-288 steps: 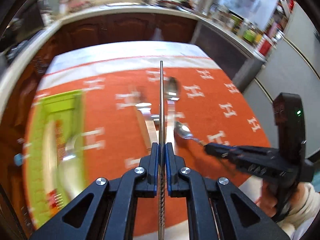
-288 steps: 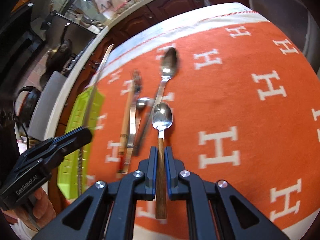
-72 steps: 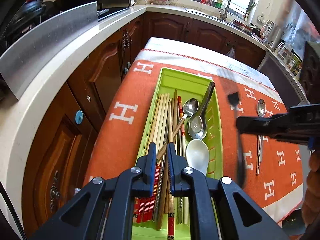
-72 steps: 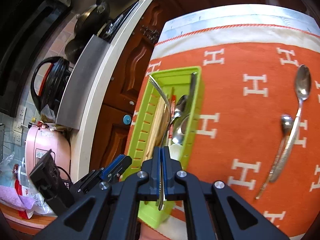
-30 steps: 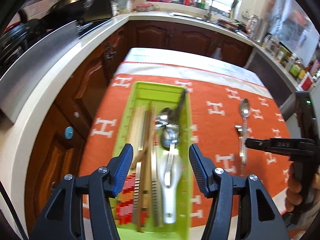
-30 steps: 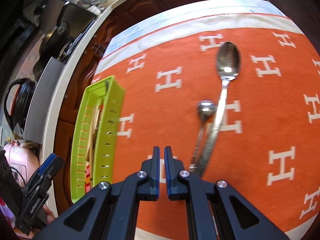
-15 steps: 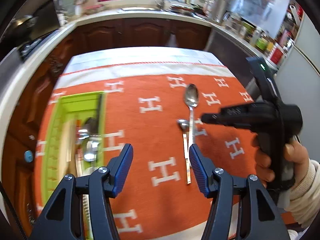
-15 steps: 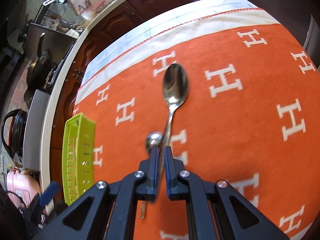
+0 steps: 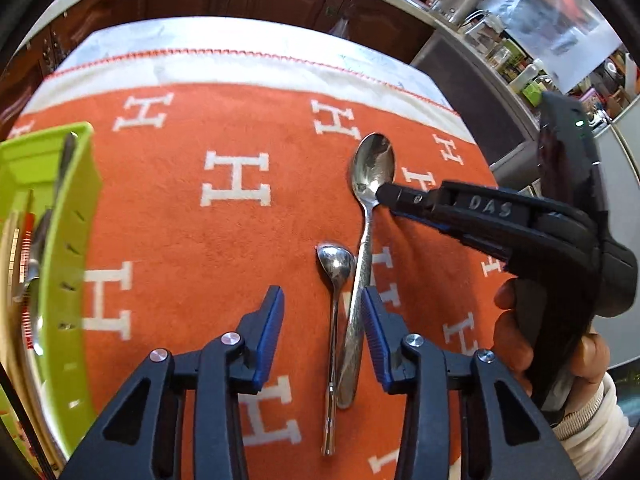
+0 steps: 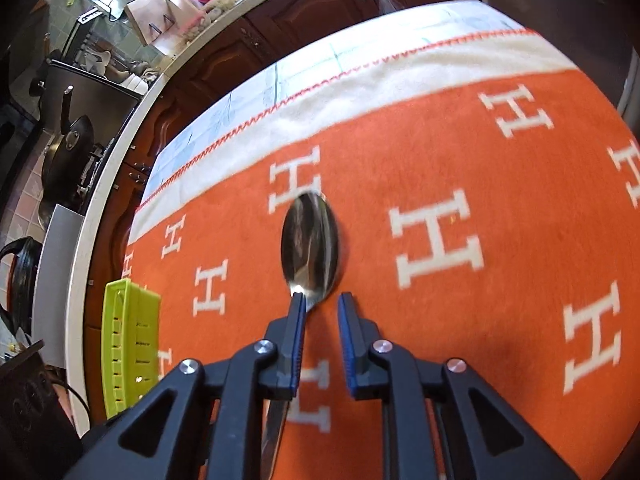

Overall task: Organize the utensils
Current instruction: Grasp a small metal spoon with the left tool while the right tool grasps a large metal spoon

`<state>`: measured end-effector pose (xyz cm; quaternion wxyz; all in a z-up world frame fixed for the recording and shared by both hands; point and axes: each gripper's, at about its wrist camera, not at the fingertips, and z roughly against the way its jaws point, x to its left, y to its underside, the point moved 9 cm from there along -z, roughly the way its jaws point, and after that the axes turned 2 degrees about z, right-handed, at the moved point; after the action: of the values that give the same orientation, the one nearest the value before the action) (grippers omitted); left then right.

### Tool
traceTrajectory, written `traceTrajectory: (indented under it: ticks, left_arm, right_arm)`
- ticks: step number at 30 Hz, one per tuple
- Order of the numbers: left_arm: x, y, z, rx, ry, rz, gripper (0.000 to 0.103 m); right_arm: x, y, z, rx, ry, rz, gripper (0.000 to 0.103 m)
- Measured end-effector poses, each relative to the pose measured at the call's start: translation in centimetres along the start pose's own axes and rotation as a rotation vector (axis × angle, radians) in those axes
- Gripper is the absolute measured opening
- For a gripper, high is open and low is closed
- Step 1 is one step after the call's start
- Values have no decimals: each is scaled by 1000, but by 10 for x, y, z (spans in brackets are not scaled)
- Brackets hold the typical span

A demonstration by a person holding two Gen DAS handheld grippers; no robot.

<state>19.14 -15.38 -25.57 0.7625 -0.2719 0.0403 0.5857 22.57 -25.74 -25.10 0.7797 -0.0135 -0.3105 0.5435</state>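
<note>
A kitchen with dark wooden cabinets rings a table covered by an orange cloth (image 9: 240, 248) printed with white H letters. In the left wrist view the landmark is the large spoon (image 9: 366, 240), lying lengthwise on the cloth with its bowl pointing toward the far edge. The small spoon (image 9: 335, 300) lies just to its left, the two handles close together or touching. Far to the left of the large spoon stands the green tray (image 9: 68, 264), already holding utensils. The left gripper (image 9: 322, 330) hangs released over both handles, its jaws spread wide enough to straddle them. The right gripper (image 9: 390, 196) reaches in from the right, its tip at the large spoon's neck.

In the right wrist view, stove pots and a counter sit behind the table. The large spoon (image 10: 310, 240) fills the centre, bowl just beyond the right gripper (image 10: 320, 306), whose jaws stand apart with the left finger (image 10: 296, 320) over the neck. The green tray (image 10: 128, 344) lies well to the spoon's left.

To grasp well, I judge each gripper should centre on one handle only and close low against the cloth, so the neighbouring spoon is not dragged along.
</note>
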Motion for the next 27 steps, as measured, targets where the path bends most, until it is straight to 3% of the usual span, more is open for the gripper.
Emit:
traceTrajectory:
  ticks: [2,8,13,24,26,27]
  left_arm:
    - [2,1,-8,18,-7,5,33]
    - [-1,-4,-12,1,-21,-17,32]
    - [-3,-7,-11,1,-33,-33,32]
    - [-18,-6,-18,6,-72,-101,32]
    - [-24,-5,-20,15,-51,-101,28]
    - [-25,-5,-22,24,-35,-86,16]
  right_arm:
    - [-2,-7,-3,-18,-5,-1,16]
    - [-4,-23,-10,-80,-36,8,16]
    - [-2,-24,-10,-82,-49,47,5]
    - [-43,-4,37,-143,-46,-4,2]
    - [-47,1,43,-150,-48,-12,2]
    - [-50,3,46,-152,-53,-20,2]
